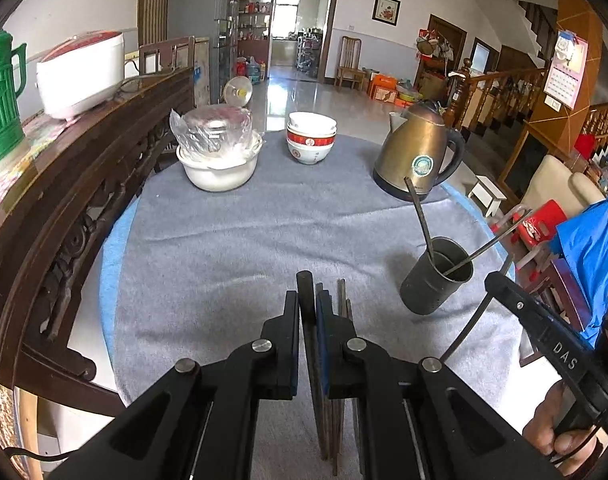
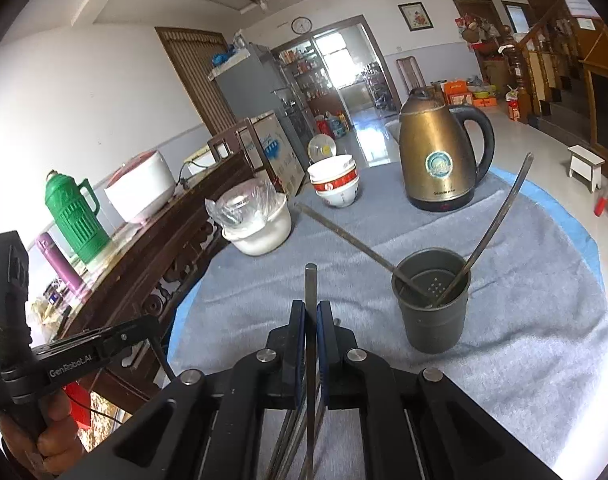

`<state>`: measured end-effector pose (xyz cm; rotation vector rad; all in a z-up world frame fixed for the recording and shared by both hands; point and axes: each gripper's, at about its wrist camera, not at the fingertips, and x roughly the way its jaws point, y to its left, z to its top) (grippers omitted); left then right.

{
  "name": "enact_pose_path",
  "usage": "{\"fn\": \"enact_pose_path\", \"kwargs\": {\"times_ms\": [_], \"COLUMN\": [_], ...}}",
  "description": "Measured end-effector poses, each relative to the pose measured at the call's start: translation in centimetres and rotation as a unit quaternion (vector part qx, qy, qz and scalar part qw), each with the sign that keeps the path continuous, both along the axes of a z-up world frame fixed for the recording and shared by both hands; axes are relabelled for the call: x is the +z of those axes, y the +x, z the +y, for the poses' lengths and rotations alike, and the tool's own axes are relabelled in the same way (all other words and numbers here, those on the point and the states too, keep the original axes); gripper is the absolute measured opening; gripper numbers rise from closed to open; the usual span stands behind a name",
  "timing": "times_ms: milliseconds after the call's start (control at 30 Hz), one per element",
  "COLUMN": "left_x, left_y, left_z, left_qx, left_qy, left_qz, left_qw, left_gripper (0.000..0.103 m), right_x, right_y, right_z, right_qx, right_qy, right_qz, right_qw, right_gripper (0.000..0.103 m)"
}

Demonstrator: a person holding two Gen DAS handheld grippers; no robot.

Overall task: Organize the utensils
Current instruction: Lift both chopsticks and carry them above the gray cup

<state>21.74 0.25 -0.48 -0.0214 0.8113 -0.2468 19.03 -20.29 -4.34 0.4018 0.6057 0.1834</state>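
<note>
My left gripper [image 1: 307, 308] is shut on a bundle of dark chopsticks [image 1: 341, 298] that stand upright between its jaws and hang down below them. In the right wrist view my right gripper [image 2: 311, 314] is shut on a thin grey chopstick [image 2: 311, 284], with more sticks [image 2: 292, 440] hanging beneath. A dark cylindrical utensil holder [image 1: 437, 284] [image 2: 431, 308] stands on the grey cloth, ahead and to the right of both grippers. Two long utensils lean out of the holder in opposite directions.
A brass kettle [image 1: 417, 152] [image 2: 439, 156], stacked bowls [image 1: 311, 138] [image 2: 335, 184] and a white pot with a plastic bag [image 1: 220, 152] [image 2: 256, 220] stand at the table's far side. A carved wooden sideboard [image 1: 84, 184] runs along the left with a rice cooker [image 1: 80, 72] and green thermos [image 2: 74, 216].
</note>
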Motion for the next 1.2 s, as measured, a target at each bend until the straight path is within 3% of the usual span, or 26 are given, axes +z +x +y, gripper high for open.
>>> {"fn": "enact_pose_path", "kwargs": {"times_ms": [833, 1200], "left_x": [5.2, 9.1], "left_y": [-1.0, 0.1], "left_z": [-2.3, -5.9], "left_qx": [-0.013, -0.043], "left_qy": [-0.015, -0.029], "left_qz": [-0.045, -0.079], "left_qw": [0.9988, 0.9955], "left_gripper": [0.007, 0.007], "right_x": [3.1, 7.2], "right_y": [-1.3, -1.4], "right_z": [-3.6, -8.0], "right_qx": [-0.045, -0.123], "right_qy": [0.022, 0.025], "right_qz": [-0.052, -0.114], "right_qw": [0.997, 0.986], "right_gripper": [0.006, 0.006]}}
